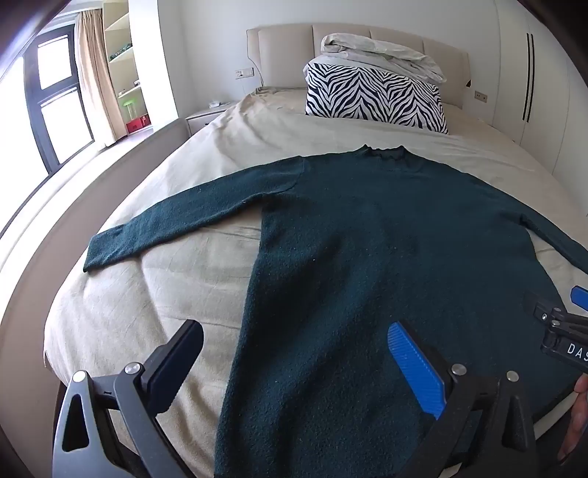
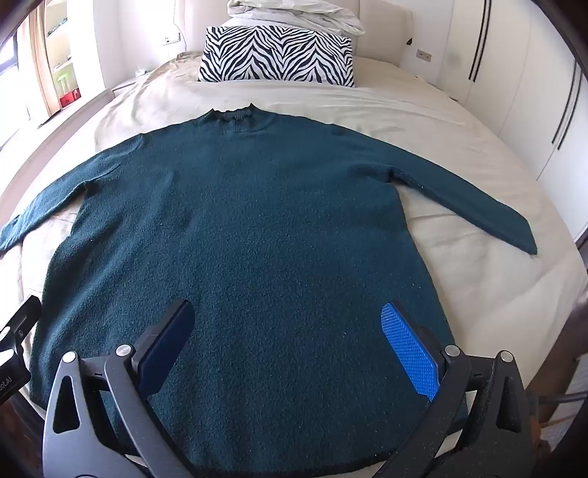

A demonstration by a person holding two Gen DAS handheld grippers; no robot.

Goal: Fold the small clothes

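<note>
left gripper nearest the lens in the left wrist view, jaws spread wide, nothing pinched: dark finger at 7 o'clock over bare sheet, blue ribbed pad at 5 o'clock over knit. right gripper likewise spread wide and empty in the right wrist view, both fingers hanging above the lower body of the garment, contact with the cloth not discernible.

dark teal sweater spread flat, face up, on the cream bed sheet; collar at 12 o'clock toward the headboard, hem at 6 o'clock under the right gripper. both sleeves laid out straight: one cuff at 9 o'clock in the left wrist view, the other at 3 o'clock in the right wrist view.

zebra-print pillow beyond the collar at 12 o'clock, well apart from it, with a crumpled pale duvet piled on top. nightstand and curtained window noted at 10 o'clock in the left wrist view. part of a hand glimpsed at 4 o'clock.
</note>
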